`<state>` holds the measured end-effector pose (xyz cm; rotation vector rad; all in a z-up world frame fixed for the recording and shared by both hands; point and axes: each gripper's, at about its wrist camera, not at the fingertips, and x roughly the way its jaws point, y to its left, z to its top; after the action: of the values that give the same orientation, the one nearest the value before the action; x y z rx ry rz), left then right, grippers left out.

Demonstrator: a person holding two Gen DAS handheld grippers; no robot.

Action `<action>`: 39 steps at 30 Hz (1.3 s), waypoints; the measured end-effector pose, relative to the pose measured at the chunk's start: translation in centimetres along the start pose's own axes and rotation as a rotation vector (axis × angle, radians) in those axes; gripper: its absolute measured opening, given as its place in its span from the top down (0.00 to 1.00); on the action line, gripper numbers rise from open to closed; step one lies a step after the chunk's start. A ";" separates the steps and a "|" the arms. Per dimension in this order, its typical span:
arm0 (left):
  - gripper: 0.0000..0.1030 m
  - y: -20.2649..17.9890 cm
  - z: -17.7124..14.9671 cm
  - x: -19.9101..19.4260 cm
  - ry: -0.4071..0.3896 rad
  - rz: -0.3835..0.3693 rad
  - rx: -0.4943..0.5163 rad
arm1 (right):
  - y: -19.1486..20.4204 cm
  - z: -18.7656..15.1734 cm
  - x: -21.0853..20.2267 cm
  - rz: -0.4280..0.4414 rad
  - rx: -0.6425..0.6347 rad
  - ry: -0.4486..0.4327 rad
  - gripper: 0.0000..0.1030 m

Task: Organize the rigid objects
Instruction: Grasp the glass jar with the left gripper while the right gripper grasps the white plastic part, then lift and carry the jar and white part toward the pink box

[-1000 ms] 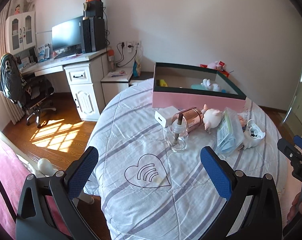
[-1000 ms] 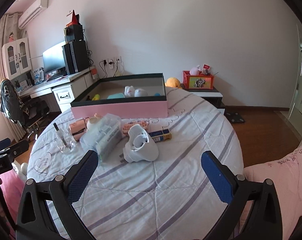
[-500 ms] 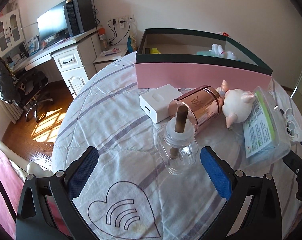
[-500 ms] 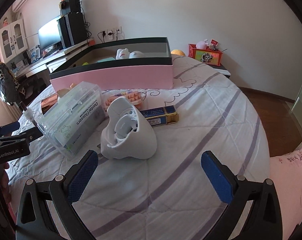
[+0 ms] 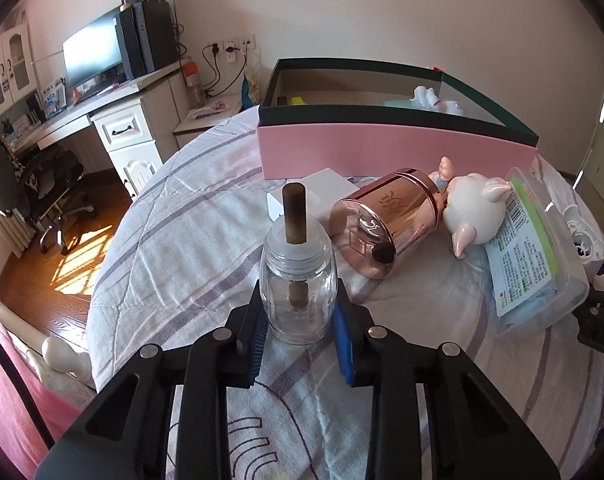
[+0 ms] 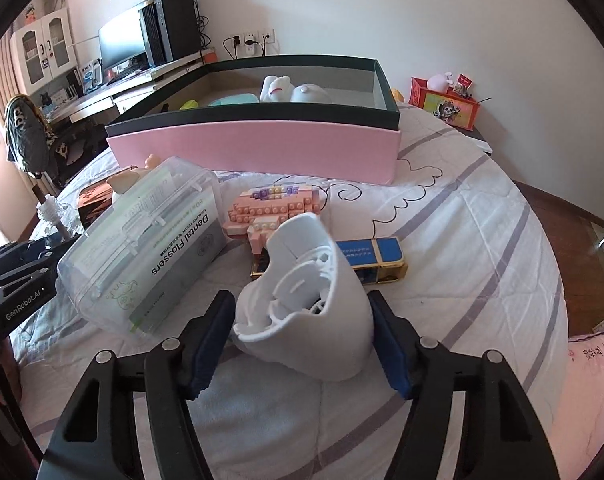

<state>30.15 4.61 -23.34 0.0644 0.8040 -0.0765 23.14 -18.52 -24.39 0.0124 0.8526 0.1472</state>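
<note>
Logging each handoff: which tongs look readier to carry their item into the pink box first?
Left, probably: left tongs already press both sides of the glass bottle; right tongs show a gap beside the white holder.

Box [image 6: 258, 150]: pink walls, dark green rim. Bedspread [image 6: 442, 216]: white with lavender stripes and black line drawings. Canister [image 5: 386, 220]: rose-gold, mirrored. Glass bottle [image 5: 298, 284]: clear, brown wick. Pig figurine [image 5: 474, 212]: cream, pink ears. Brick model [image 6: 270, 210]: pink, pastel studs. Gripper pads [image 5: 342, 344]: blue.
</note>
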 end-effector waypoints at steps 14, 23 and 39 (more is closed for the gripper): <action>0.72 -1.6 -1.5 -8.9 -0.149 -0.066 0.001 | 0.7 -1.7 -7.9 0.106 0.081 -0.230 0.37; 0.72 -3.5 -0.5 -18.6 -0.350 -0.077 0.045 | 4.3 -0.7 -17.5 0.069 0.004 -0.469 0.37; 0.72 -3.2 -1.2 -27.8 -0.542 -0.060 0.039 | 8.7 -1.3 -24.7 0.012 -0.085 -0.617 0.37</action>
<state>9.72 2.72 -4.20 0.0529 0.2627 -0.1586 5.08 -13.26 -6.12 -0.0161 0.2301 0.1775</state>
